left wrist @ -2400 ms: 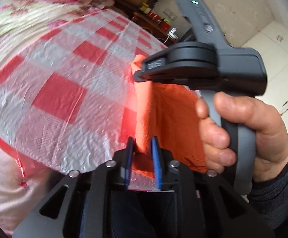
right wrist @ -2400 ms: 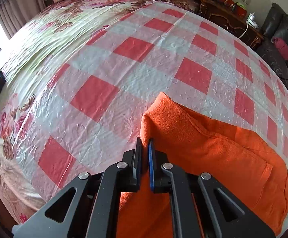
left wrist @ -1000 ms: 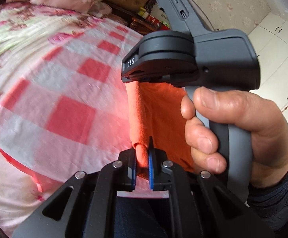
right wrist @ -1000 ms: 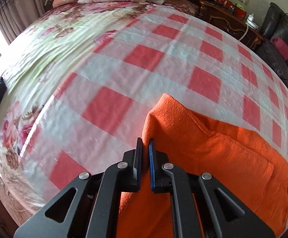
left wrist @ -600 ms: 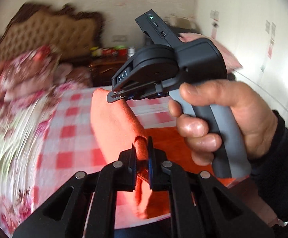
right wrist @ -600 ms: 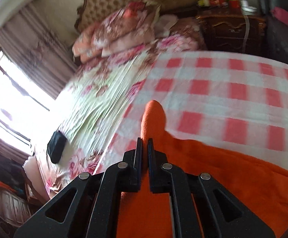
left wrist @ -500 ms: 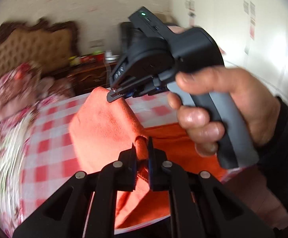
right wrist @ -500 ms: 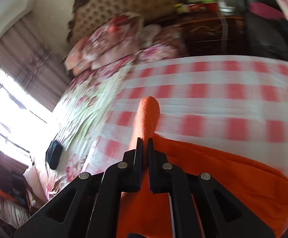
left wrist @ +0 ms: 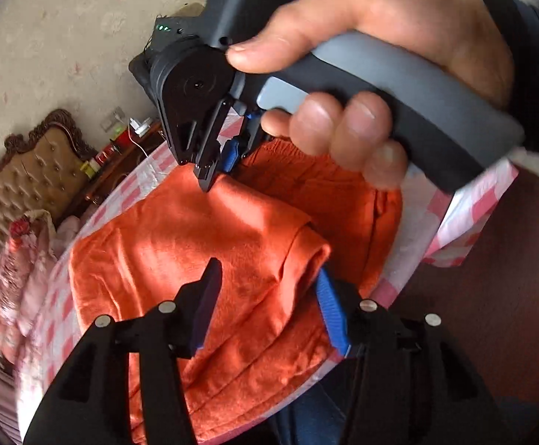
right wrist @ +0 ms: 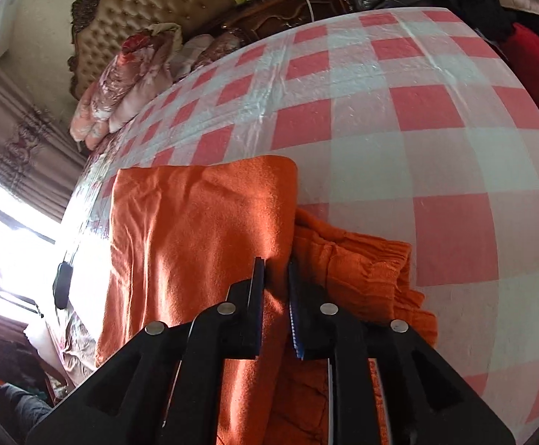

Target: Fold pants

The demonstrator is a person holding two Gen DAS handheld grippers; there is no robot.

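Both grippers are letting go: left gripper (left wrist: 265,304) and right gripper (right wrist: 275,289) jaws opening over the folded orange pants (right wrist: 195,230).

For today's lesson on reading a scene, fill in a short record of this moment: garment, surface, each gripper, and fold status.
garment: orange fleece pants, upper layer folded over the gathered waistband
surface: red-and-white checked plastic sheet over the bed
left gripper: jaws opening, folded edge between them, not pressed
right gripper: jaws opening, cloth between them
right hand: wrapped round its gripper's grey handle
fold status: fold laid down, grippers letting go
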